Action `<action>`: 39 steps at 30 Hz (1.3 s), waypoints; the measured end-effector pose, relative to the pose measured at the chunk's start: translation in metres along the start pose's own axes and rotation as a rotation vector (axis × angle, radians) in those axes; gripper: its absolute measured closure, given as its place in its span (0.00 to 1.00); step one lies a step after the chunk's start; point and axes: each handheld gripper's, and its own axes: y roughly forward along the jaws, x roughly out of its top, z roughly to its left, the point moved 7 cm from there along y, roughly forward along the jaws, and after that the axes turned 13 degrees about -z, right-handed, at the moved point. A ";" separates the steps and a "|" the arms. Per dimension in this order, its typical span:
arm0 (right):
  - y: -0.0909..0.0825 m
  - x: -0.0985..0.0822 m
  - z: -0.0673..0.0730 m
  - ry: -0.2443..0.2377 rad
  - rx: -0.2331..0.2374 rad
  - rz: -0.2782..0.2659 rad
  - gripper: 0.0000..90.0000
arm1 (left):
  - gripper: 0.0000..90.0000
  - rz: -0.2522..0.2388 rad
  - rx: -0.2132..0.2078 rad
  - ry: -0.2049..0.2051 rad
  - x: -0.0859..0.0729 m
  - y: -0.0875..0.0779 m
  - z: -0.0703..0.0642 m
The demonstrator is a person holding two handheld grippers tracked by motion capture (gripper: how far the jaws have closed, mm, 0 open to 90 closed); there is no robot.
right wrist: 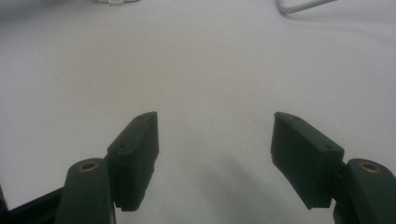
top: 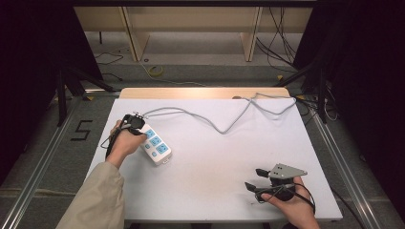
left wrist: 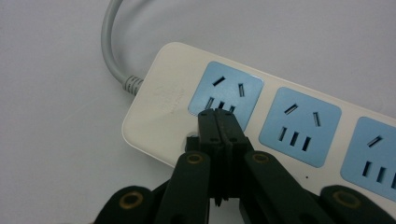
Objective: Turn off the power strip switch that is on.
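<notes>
A white table (top: 215, 157) stands on a grey floor (top: 43, 157) marked with a black "5" (top: 82, 130). Behind it are wooden furniture legs (top: 133, 36), loose cables (top: 277, 43) and dark curtains (top: 28, 71) on both sides.

I can read one sign: a black number 5 (top: 82, 130) marked on the floor (top: 52, 157) left of the surface. The faint embossed mark on the power strip (left wrist: 170, 100) I can't make out.

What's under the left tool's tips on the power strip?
The shut left tool sits over the power strip, at the lower edge of its first blue socket. Beneath the tips, possibly a switch, mostly covered.
</notes>
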 end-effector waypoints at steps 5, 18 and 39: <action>0.000 0.000 0.000 0.000 0.000 0.000 0.37 | 1.00 -0.002 -0.002 0.002 0.000 0.000 0.000; -0.001 0.000 -0.001 0.001 -0.003 -0.003 0.37 | 1.00 -0.039 0.001 0.027 0.004 -0.002 -0.007; 0.000 0.000 -0.001 0.004 -0.004 0.000 0.37 | 0.99 -0.258 -0.019 0.029 0.021 -0.047 -0.014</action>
